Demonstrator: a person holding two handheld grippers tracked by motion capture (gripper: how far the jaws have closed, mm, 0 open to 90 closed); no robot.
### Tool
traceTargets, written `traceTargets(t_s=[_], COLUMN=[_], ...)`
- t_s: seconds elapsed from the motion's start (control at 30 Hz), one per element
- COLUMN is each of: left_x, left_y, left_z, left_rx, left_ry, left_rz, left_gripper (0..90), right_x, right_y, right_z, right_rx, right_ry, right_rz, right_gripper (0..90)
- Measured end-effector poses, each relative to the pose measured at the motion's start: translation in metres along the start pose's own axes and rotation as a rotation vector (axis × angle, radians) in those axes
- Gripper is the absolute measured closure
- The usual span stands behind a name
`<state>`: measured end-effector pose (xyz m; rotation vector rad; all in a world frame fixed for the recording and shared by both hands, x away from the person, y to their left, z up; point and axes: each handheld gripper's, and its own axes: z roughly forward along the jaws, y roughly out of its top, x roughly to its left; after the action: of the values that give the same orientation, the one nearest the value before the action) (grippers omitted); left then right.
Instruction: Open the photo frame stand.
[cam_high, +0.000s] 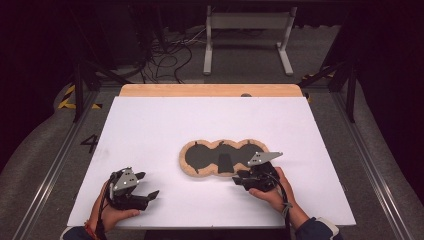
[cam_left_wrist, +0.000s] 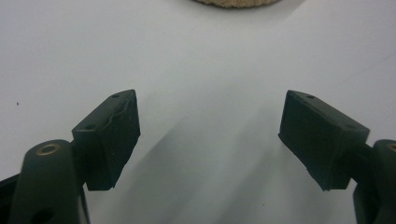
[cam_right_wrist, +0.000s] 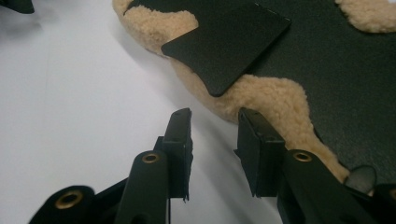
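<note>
Right gripper (cam_right_wrist: 212, 122), jaws narrowed but gripping nothing, nears the fleece-edged pad (cam_high: 223, 158) at its 12 o'clock; left gripper (cam_high: 145, 185) spread. Risk: pinching fleece (cam_right_wrist: 261, 95) only, missing the black flap (cam_right_wrist: 229, 44).

White-topped table (cam_high: 150, 125) w/ bare wood strip along far edge carries a three-lobed fleece-rimmed black pad (cam_high: 200, 159) right of centre, a small black flap (cam_high: 225, 162) lying on its near-middle.

Both grippers are matte black: the left gripper (cam_high: 148, 185) and right gripper (cam_high: 239, 178) each carry a grey three-cornered plate, brass-ringed pivot holes, blocky rubber pads (cam_left_wrist: 113, 135) and a trailing black cable. Dark blue sleeves cover the forearms.
</note>
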<state>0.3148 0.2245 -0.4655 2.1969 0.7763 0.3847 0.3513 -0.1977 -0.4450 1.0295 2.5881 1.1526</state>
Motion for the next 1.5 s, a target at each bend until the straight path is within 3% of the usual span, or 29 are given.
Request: traceTargets(t_s=[0.17, 0.37, 0.53, 0.73, 0.97, 1.0, 1.07, 1.17, 1.2, 1.33, 1.5], left_x=[-0.001, -0.002, -0.002, -0.002, -0.002, -0.002, -0.003, -0.004, -0.004, -0.006, -0.006], left_y=[0.000, 0.000, 0.000, 0.000, 0.001, 0.001, 0.003, 0.005, 0.006, 0.007, 0.008], left_z=[0.002, 0.003, 0.004, 0.004, 0.006, 0.006, 0.008, 0.011, 0.012, 0.014, 0.015], left_rx=[0.009, 0.016, 0.021, 0.024, 0.020, 0.020, 0.021, 0.027, 0.031, 0.041, 0.041], left_ry=[-0.006, -0.010, -0.012, -0.015, -0.018, -0.018, -0.018, -0.021, -0.020, -0.020, -0.018], left_rz=[0.001, 0.002, -0.003, -0.004, -0.004, -0.004, -0.004, 0.004, 0.005, 0.009, 0.002], left_gripper=[20.3, 19.8, 19.4, 18.8, 18.2, 18.2, 18.2, 18.2, 18.2, 18.2, 18.1], right_x=[-0.001, 0.001, 0.007, 0.003, -0.008, -0.008, -0.012, -0.016, -0.019, -0.023, -0.027], right_y=[0.004, 0.006, 0.008, 0.012, 0.015, 0.015, 0.014, 0.014, 0.015, 0.016, 0.018], right_z=[0.004, 0.003, 0.001, 0.004, 0.004, 0.004, 0.004, 0.005, 0.006, 0.007, 0.009], right_rx=[0.024, 0.013, 0.018, 0.010, -0.027, -0.027, -0.037, -0.045, -0.057, -0.067, -0.090], right_ry=[0.038, 0.057, 0.067, 0.059, 0.108, 0.108, 0.153, 0.185, 0.213, 0.260, 0.304], right_rz=[0.011, 0.019, -0.007, 0.031, 0.161, 0.161, 0.205, 0.260, 0.299, 0.347, 0.461], right_gripper=[64.1, 63.4, 65.0, 62.3, 66.0, 66.0, 61.4, 61.1, 57.4, 52.4, 48.6])
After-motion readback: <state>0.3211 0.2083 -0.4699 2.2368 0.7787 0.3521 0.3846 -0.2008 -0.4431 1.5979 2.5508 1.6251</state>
